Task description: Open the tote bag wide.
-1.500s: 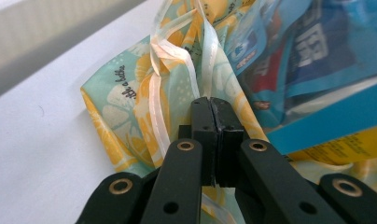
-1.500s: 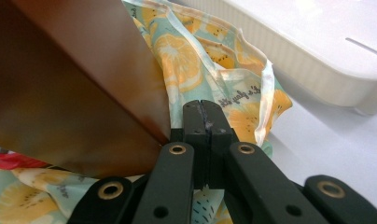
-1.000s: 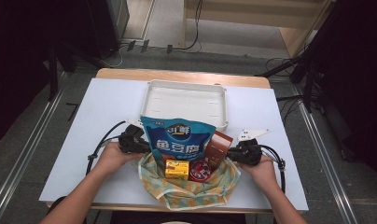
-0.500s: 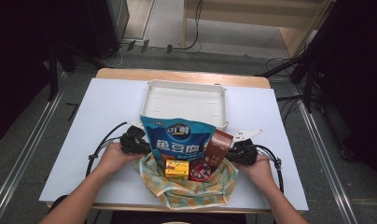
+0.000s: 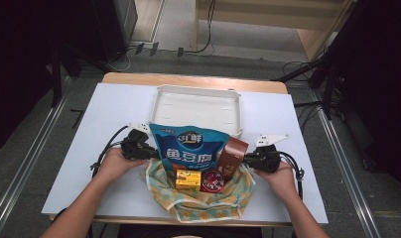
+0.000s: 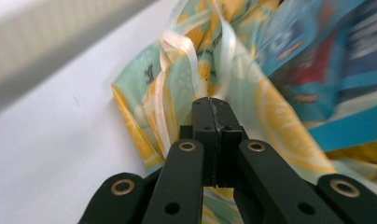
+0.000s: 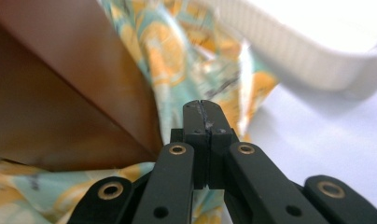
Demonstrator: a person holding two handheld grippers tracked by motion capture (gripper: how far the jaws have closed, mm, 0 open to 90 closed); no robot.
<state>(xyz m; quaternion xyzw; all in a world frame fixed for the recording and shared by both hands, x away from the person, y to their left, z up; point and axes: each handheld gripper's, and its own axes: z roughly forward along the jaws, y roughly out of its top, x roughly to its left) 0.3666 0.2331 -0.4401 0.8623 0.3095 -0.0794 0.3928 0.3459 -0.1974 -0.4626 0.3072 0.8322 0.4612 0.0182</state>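
While both sets of fingers stay pressed together at opposite edges of the patterned bag (image 5: 203,201) on the table (image 5: 114,114), you lift left gripper (image 5: 150,151) and right gripper (image 5: 247,159) evenly, keeping the blue pouch (image 5: 191,148) upright.

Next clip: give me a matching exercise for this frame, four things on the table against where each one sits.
Things:
1. white tray
2. blue snack bag
3. yellow box
4. brown pouch

Places:
A. low in the cloth bag, beside the red tin
B. behind the bag, farther from the person
C. right side of the bag
D. upright, middle of the bag

Pairs: 1-B, 2-D, 3-A, 4-C
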